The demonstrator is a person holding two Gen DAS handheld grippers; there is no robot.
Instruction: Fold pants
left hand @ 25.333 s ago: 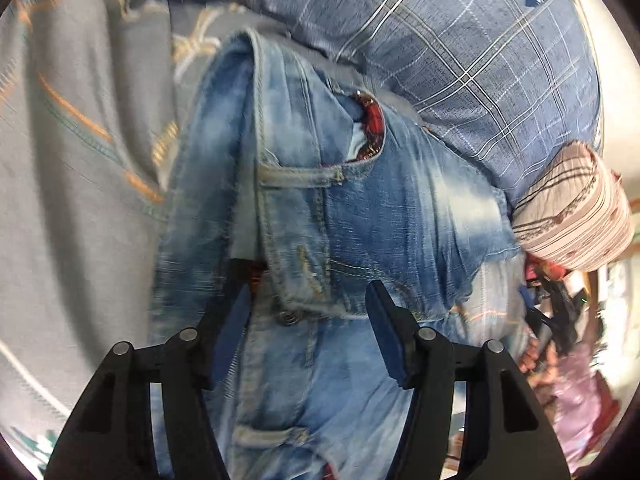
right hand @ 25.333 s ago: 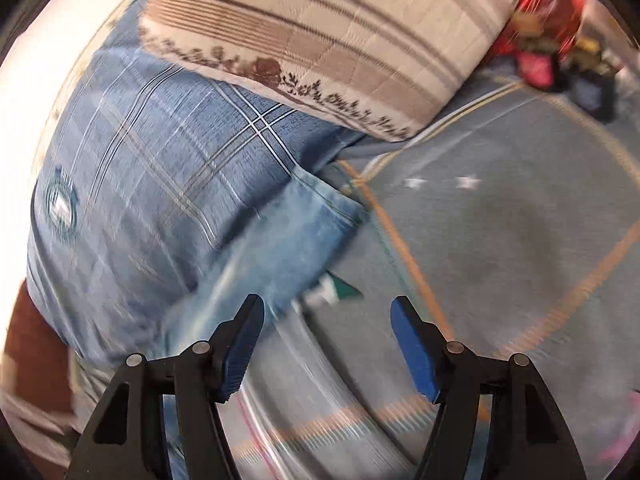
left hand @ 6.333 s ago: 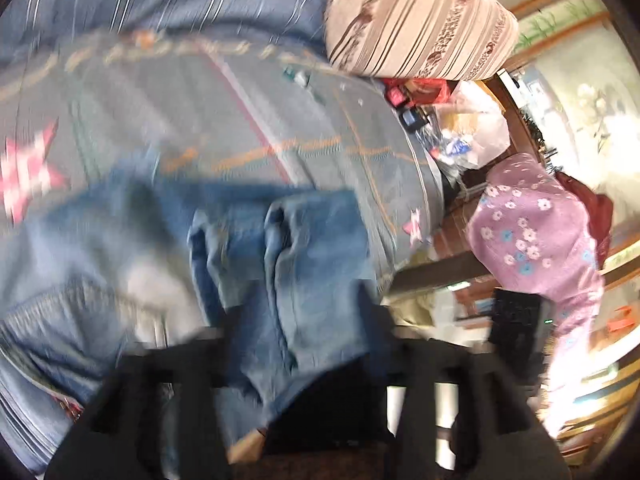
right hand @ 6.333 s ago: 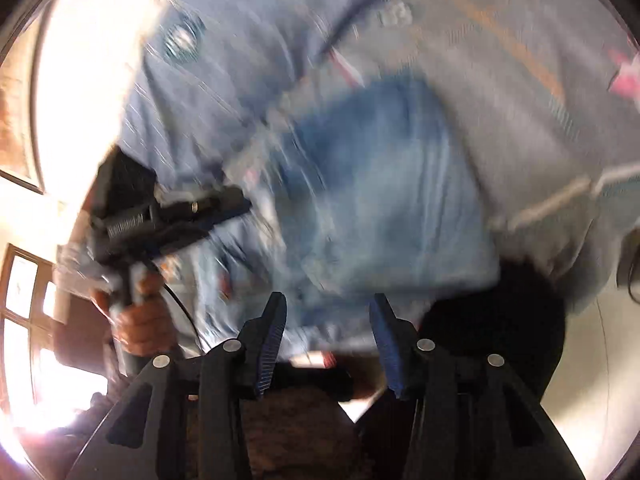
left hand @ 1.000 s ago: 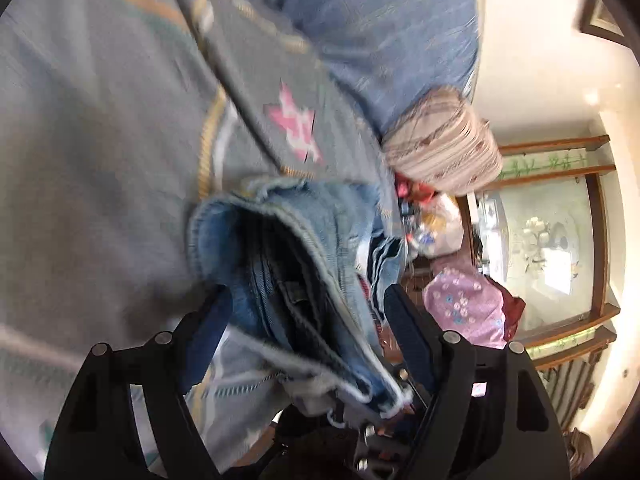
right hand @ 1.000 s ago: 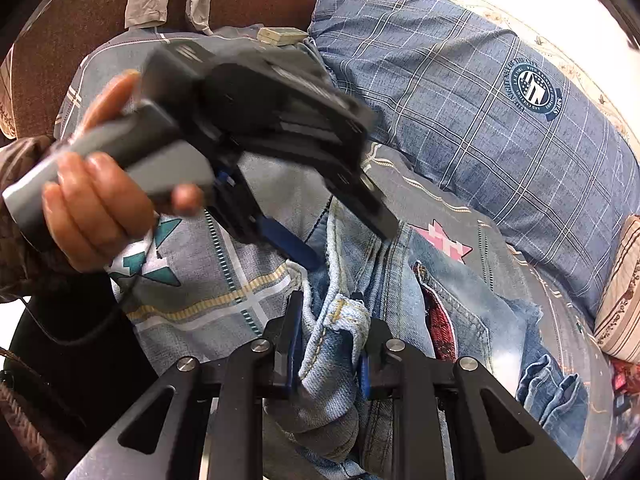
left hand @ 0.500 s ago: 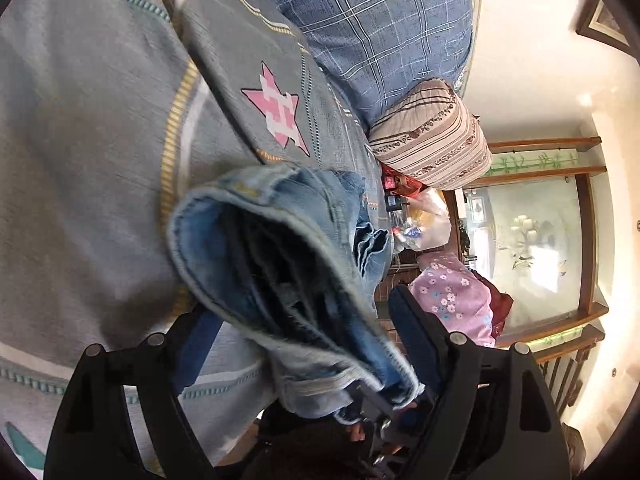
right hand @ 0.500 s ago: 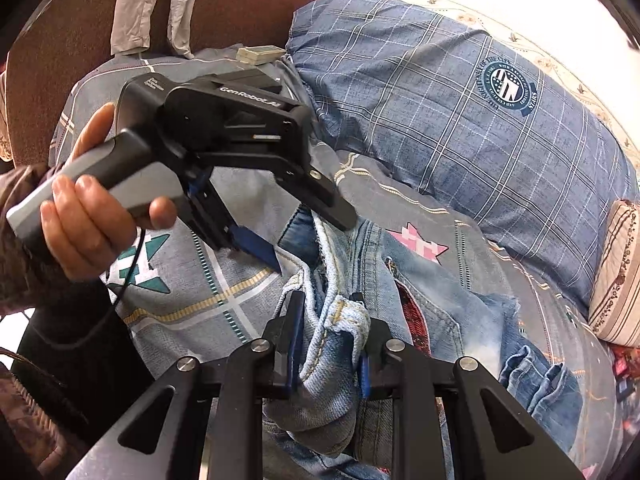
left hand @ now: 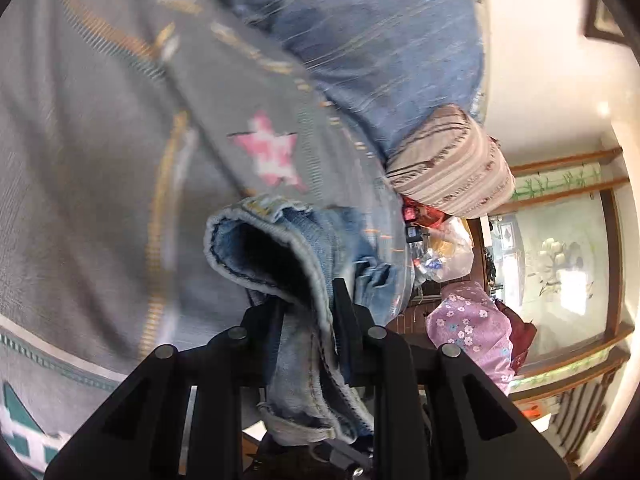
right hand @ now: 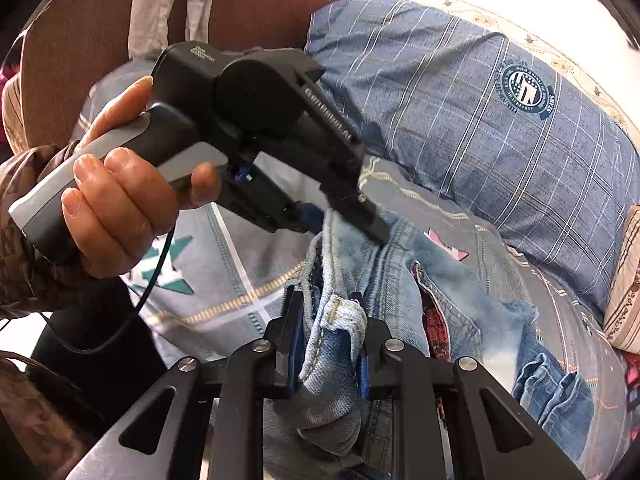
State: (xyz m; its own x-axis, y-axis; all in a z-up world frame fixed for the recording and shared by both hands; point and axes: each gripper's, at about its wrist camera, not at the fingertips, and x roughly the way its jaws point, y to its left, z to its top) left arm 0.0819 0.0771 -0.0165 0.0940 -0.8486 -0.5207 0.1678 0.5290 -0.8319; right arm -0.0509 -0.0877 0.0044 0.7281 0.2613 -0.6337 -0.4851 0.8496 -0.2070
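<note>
Light blue jeans (right hand: 456,308) lie on a grey patterned bedspread (right hand: 224,276). My right gripper (right hand: 328,316) is shut on a bunched fold of the jeans' waistband. My left gripper (left hand: 310,304) is shut on another part of the jeans (left hand: 280,248), whose denim edge loops up between its jaws. In the right wrist view the left gripper (right hand: 340,216) shows held in a hand, clamping the jeans' edge just above my right gripper. The legs trail to the right over the bed.
A blue plaid pillow (right hand: 492,120) and a striped beige pillow (left hand: 452,168) lie at the bed's head. A brown headboard (right hand: 92,32) stands behind. Beside the bed are a pink flowered cloth (left hand: 472,332), clutter and wooden shelving (left hand: 568,184).
My left gripper was open around the denim fold and has closed on it. My right gripper has kept its hold on the waistband. The left view is blurred by motion.
</note>
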